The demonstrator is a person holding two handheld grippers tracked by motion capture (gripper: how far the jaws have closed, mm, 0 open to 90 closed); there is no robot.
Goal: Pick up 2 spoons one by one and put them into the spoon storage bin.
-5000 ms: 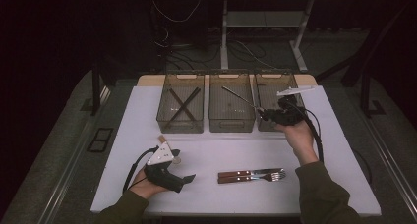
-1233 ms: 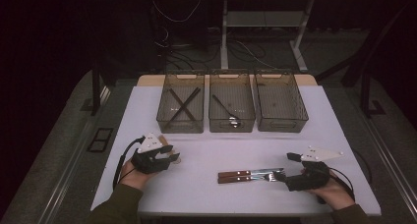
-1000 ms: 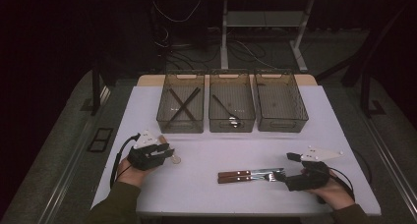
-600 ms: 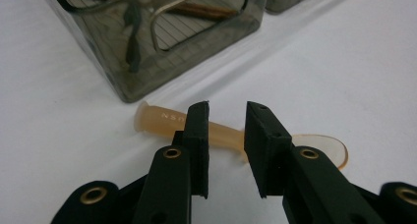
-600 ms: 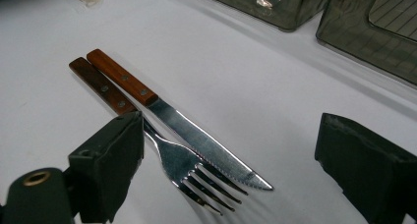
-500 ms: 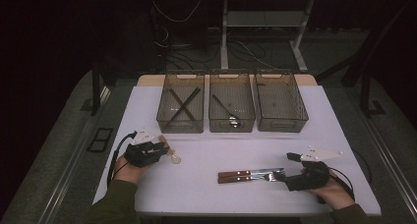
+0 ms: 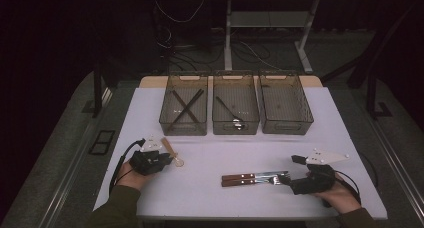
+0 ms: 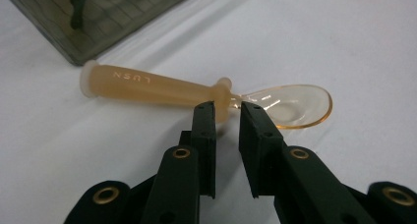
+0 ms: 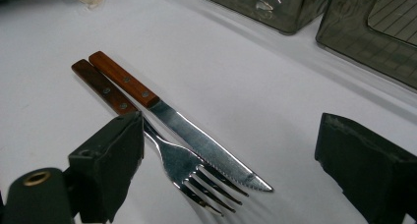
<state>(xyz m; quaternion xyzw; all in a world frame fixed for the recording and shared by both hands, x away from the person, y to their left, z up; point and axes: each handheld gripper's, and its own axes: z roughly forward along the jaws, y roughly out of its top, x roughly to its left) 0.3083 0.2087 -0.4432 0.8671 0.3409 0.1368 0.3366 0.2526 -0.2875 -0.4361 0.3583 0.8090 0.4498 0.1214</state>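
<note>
The left gripper (image 8: 227, 108) has its jaws nearly together at the neck of an amber spoon (image 8: 196, 89), and they have just been closing. The tips sit right at the collar where the handle meets the bowl, with a narrow gap between them — whether the pads press on the spoon yet, I cannot tell. The spoon lies flat on the white table (image 8: 354, 32), its handle marked with raised letters and its bowl facing up. From the high view the left gripper (image 7: 167, 159) rests near the table's left front, the spoon (image 7: 171, 151) just beside it, angled toward the left bin (image 7: 184, 108).

The right gripper (image 9: 231, 150) stands wide open, released, holding nothing. A fork (image 9: 147, 135) and a knife (image 9: 187, 130) with wooden handles lie side by side between its jaws, touching each other, tines and blade tip pointing toward the camera. In the high view the right gripper (image 7: 290, 180) sits at the table's right front, at the fork's tines.

Three bins stand in a row at the far edge — the left one holds two crossed dark sticks (image 7: 182, 107), the middle bin (image 7: 235, 108) a dark utensil, and the right bin (image 7: 285, 105) stands beside them.
</note>
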